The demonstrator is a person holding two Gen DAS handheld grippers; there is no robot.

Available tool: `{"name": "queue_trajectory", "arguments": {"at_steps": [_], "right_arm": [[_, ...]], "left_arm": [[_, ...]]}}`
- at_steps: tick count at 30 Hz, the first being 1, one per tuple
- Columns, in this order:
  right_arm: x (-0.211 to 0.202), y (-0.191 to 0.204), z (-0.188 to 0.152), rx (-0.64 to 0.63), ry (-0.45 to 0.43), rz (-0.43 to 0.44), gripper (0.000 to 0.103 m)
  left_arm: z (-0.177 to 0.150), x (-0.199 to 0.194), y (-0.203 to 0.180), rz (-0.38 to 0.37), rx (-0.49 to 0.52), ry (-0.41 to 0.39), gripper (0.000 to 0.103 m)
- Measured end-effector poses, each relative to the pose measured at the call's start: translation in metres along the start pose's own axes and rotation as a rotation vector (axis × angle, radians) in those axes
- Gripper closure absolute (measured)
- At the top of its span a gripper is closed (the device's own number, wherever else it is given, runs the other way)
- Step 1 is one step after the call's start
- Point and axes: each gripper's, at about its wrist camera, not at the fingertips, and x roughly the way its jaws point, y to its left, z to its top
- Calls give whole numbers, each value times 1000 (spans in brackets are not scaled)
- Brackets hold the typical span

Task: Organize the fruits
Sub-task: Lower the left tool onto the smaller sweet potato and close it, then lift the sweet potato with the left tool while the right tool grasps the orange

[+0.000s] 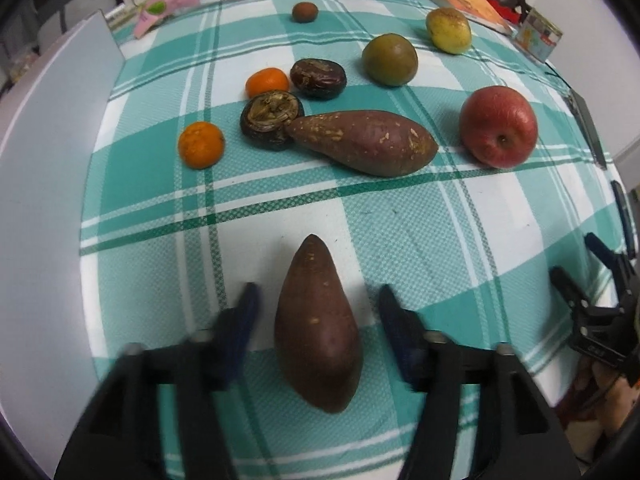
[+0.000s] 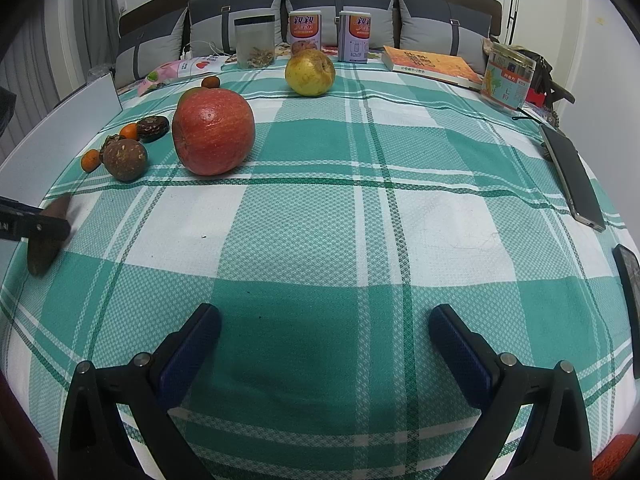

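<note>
Near sweet potato (image 1: 318, 332) lies on the checked cloth (image 1: 420, 220), point away from the camera, between the fingers of the left gripper (image 1: 318, 320). The jaws stand part open with cloth visible on both sides, so nothing is pinched; their blur fits jaws in motion. Judged placement: set apart at the front. Beyond it, a 2nd sweet potato (image 1: 366, 142) touches a dark round fruit (image 1: 271, 120); 2 oranges (image 1: 201, 145), an apple (image 1: 498, 126) and a pear (image 1: 448, 30) lie scattered. The right gripper (image 2: 325, 336) hangs spread over bare cloth, empty.
</note>
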Motion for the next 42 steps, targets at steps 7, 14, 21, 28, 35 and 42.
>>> {"name": "queue_trajectory", "arguments": {"at_steps": [7,14,21,28,35,42], "right_arm": [[0,0,0,0,0,1,0],[0,1,-1,0,-1,4,0],[-1,1,-1,0,-1,7,0],[-2,0,1,-8,33,21,0],[-32,24,60,-26,12,181,0],[-3,154,176,-225,190,573,40]], "left_arm": [[-24,0,2,22,-31,-49,24],[-37,-14,14,-26,-92,-78,24],[-27,-10,2,8,-63,-70,27],[-28,-9,12,-16,-114,-75,62],[-54,-30,37,-21,-158,-107,62],[-74,-37,51,-16,-221,-157,62]]}}
